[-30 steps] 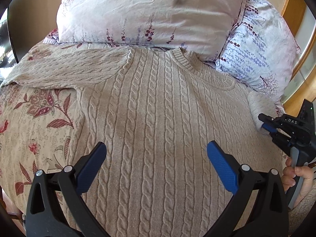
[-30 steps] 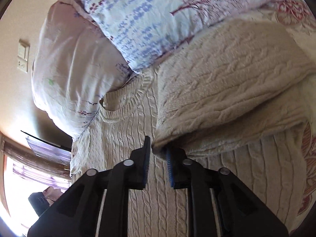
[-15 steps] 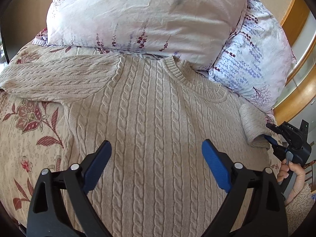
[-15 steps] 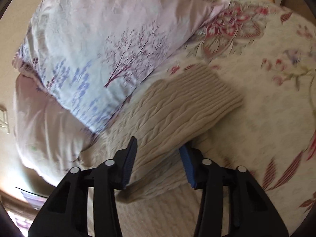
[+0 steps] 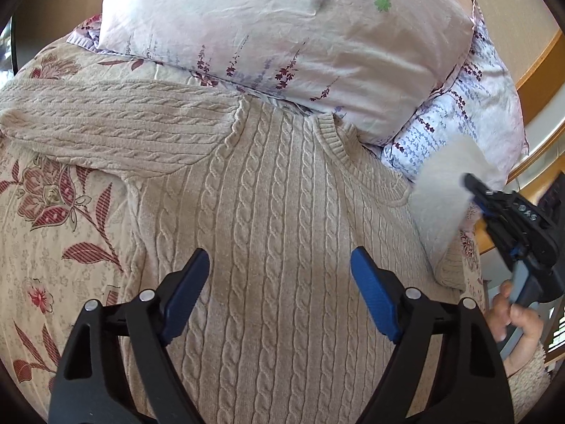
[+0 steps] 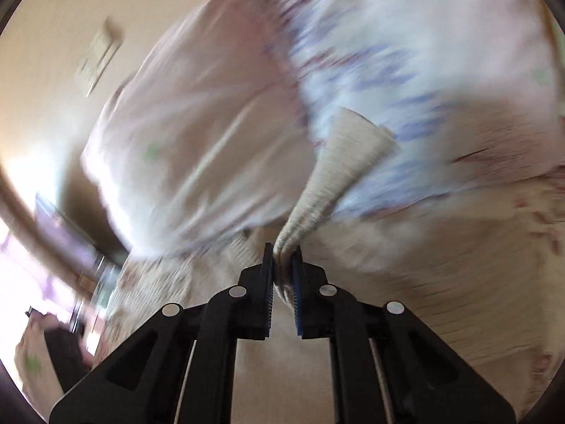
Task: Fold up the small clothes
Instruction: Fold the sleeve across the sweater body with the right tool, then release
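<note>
A beige cable-knit sweater (image 5: pixel 282 194) lies flat on the bed, neck toward the pillows, its left sleeve (image 5: pixel 116 130) stretched out sideways. My left gripper (image 5: pixel 279 252) hovers over the sweater's chest; its jaws are closing but still wide, and the blue pads press on nothing. At the right edge my right gripper (image 5: pixel 471 183) holds the other sleeve (image 5: pixel 441 194) lifted off the bed. In the blurred right wrist view the right gripper (image 6: pixel 282 249) is closing and pinches that sleeve, whose ribbed cuff (image 6: pixel 349 152) fans out beyond the pads.
Two floral pillows (image 5: pixel 282 35) (image 5: pixel 469 116) lean at the head of the bed. The sweater rests on a flowered bedspread (image 5: pixel 53 212). A wooden frame (image 5: pixel 540 67) runs along the right. A hand (image 5: pixel 519 318) grips the right tool's handle.
The right gripper took the right sleeve near its cuff, shut on it and raised it off the bed. The left gripper's jaws narrowed and it shifted a little over the sweater.
</note>
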Motion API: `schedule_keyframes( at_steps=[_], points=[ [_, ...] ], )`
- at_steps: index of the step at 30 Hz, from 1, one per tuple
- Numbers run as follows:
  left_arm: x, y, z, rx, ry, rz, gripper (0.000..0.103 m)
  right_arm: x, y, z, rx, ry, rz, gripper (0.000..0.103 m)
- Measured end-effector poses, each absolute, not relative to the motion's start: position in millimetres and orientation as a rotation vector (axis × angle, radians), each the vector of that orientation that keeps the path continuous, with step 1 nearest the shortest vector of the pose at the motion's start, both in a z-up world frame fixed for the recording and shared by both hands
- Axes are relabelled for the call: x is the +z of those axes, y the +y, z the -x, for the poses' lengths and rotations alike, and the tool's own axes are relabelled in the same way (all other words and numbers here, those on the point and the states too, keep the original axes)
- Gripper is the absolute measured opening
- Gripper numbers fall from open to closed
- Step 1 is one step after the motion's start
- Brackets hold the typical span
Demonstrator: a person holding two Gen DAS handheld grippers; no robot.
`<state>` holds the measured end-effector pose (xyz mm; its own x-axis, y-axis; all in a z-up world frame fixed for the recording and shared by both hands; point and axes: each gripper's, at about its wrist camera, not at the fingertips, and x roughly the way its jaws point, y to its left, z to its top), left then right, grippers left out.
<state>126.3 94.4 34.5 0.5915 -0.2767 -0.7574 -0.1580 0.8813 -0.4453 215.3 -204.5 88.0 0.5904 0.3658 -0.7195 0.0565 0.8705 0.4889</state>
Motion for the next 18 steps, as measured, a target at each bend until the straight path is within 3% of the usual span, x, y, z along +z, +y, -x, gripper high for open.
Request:
schedule_keyframes(
  at_steps=[3, 4, 7, 11, 13, 17, 18],
  points=[
    [33, 93, -130, -0.098, 0.954, 0.526, 0.081, 57, -155, -226, 0.309, 1.113, -0.495, 0.062],
    [32, 93, -133, -0.109, 0.958, 0.533, 0.081, 49, -146, -222, 0.317, 1.150, -0.507, 0.067],
    [28, 89, -143, -0.138, 0.973, 0.548, 0.081, 46, -154, -205, 0.312, 1.138, -0.563, 0.067],
    [16, 83, -165, -0.178, 1.019, 0.621, 0.067, 35, -218, -180, 0.150, 1.126, -0.740, 0.065],
    [8, 81, -178, -0.187, 1.045, 0.668, 0.061, 24, -270, -153, 0.004, 1.099, -0.905, 0.057],
    [-2, 78, -198, -0.184, 1.082, 0.727, 0.049, 6, -348, -102, -0.223, 1.022, -1.148, 0.056],
    [-2, 77, -203, -0.179, 1.086, 0.736, 0.047, 3, -363, -91, -0.263, 0.992, -1.202, 0.050]
  ],
)
